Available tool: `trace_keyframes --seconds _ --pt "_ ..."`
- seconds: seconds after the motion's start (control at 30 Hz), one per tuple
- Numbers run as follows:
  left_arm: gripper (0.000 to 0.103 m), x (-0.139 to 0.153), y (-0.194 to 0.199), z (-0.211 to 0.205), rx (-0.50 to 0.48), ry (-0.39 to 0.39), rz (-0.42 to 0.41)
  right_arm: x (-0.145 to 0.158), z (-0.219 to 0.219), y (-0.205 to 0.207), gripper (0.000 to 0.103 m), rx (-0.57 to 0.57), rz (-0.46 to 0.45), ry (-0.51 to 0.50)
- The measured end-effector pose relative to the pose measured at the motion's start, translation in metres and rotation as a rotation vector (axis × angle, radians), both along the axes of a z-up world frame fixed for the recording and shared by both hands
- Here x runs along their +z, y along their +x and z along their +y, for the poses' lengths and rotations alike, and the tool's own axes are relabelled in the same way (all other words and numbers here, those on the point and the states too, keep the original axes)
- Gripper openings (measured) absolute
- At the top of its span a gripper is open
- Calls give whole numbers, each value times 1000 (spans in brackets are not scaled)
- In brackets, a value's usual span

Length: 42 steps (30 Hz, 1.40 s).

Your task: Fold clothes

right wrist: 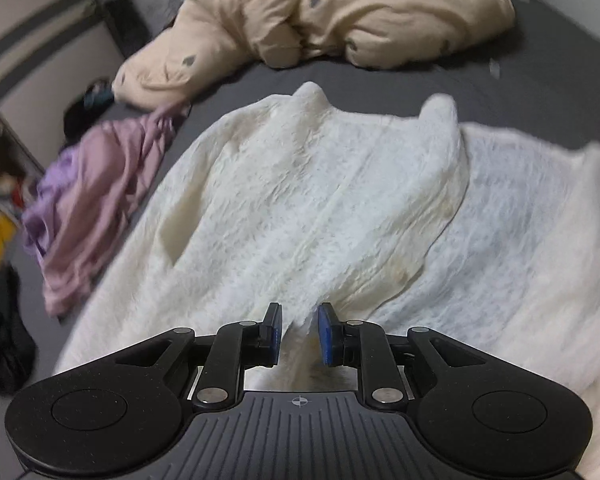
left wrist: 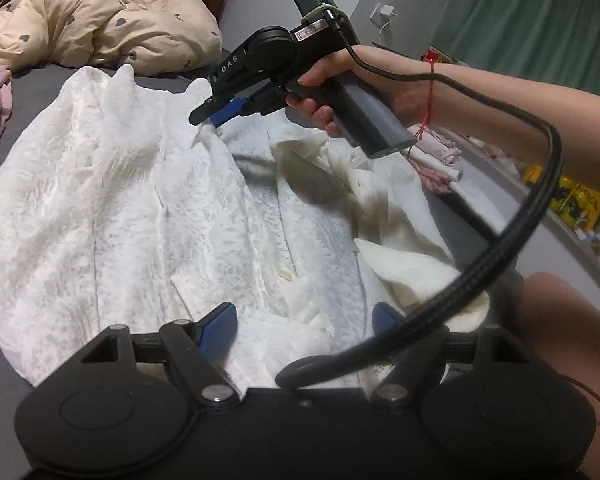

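Observation:
A white fluffy garment (left wrist: 140, 208) lies spread over the grey bed sheet (left wrist: 24, 120), one front panel folded across its middle. In the left wrist view my left gripper (left wrist: 302, 322) hovers over the near hem, its blue pads (left wrist: 220, 328) wide apart and gripping nothing. A hand holds my right gripper (left wrist: 210, 116) over the far side, pinching a raised edge of the cloth. In the right wrist view my right gripper (right wrist: 300, 334) has its blue pads (right wrist: 326, 332) close together with a ridge of the white garment (right wrist: 320, 208) pinched between them.
A beige quilt with small heart prints (right wrist: 320, 12) is heaped at the head of the bed. A lilac-pink garment (right wrist: 92, 200) lies crumpled at the left. Folded pink clothes (left wrist: 440, 156) sit at the right edge. A black cable (left wrist: 512, 216) loops across the view near a bare knee (left wrist: 564, 320).

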<state>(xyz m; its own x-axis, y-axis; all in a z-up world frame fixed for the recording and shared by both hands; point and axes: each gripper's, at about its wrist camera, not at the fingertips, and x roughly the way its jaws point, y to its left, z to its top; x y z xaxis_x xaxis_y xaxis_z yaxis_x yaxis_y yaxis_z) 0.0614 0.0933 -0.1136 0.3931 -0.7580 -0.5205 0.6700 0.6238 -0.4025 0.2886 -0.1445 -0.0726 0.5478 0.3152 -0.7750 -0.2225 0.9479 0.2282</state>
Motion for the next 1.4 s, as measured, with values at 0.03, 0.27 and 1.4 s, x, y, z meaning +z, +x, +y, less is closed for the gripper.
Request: trace_keyframes --seconds 0.03,0.27,1.4 --pt "74 1 -1 1 -4 -13 -5 3 -4 -1 22 -18 -7 -1" --pt "74 12 -11 -4 -63 -126 -57 3 -50 7 61 -268 27 55" --pt "76 2 -11 -15 -134 -105 -23 -27 9 50 16 -112 147 -175"
